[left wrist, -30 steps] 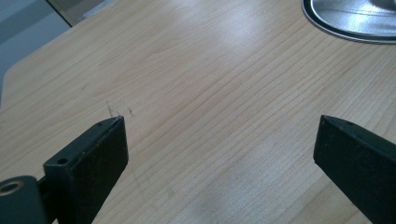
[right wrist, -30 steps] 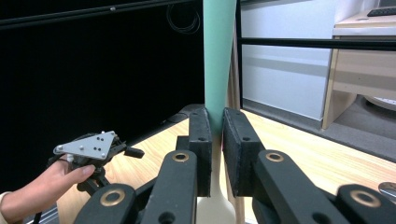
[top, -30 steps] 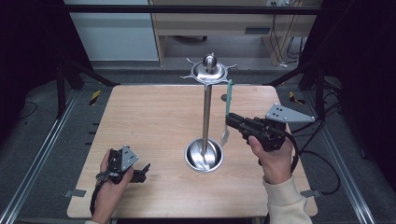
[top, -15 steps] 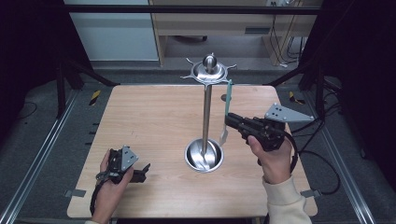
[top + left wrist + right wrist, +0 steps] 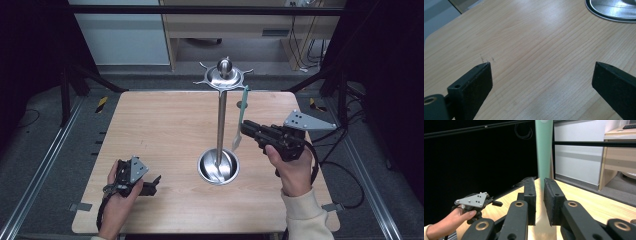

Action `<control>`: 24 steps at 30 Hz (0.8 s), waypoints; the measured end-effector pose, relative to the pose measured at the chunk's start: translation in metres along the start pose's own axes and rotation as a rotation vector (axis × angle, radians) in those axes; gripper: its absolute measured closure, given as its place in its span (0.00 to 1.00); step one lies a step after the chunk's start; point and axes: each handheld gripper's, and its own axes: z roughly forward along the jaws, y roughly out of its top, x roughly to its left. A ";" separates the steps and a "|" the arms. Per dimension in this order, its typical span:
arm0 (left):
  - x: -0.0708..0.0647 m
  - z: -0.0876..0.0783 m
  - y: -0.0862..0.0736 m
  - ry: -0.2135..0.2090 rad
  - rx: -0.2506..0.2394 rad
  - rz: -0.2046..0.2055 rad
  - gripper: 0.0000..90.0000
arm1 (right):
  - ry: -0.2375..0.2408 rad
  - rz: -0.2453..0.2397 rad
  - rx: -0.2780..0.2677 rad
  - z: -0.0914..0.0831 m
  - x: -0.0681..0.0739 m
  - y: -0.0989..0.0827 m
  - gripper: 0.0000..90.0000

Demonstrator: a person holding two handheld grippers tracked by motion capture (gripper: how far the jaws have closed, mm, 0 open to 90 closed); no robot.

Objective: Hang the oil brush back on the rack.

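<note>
Pale matt wood table (image 5: 529, 50) under the left jaws; glossy polished metal stand (image 5: 220, 125); smooth green plastic handle (image 5: 544, 147) between matt black right jaws with brass-coloured rivets.

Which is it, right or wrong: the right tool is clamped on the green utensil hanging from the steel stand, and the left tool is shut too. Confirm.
Wrong on one point. The left tool is open: the left gripper view shows its jaws wide apart over bare table. The right tool does clamp the green utensil on the steel stand.

Pale green utensil (image 5: 241, 118), silver metal stand (image 5: 220, 124), light wood-grain table (image 5: 165, 130), black claw (image 5: 539, 202).
</note>
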 end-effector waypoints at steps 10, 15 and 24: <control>0.000 0.000 0.000 0.001 -0.001 -0.001 0.03 | -0.145 -0.047 0.037 -0.008 -0.001 0.006 0.71; 0.000 0.000 0.000 0.000 -0.002 -0.001 0.03 | -0.220 -0.058 0.046 -0.013 -0.004 0.008 0.62; 0.001 -0.001 0.000 -0.002 -0.002 -0.005 0.03 | -0.357 -0.053 0.097 -0.017 -0.020 0.004 0.42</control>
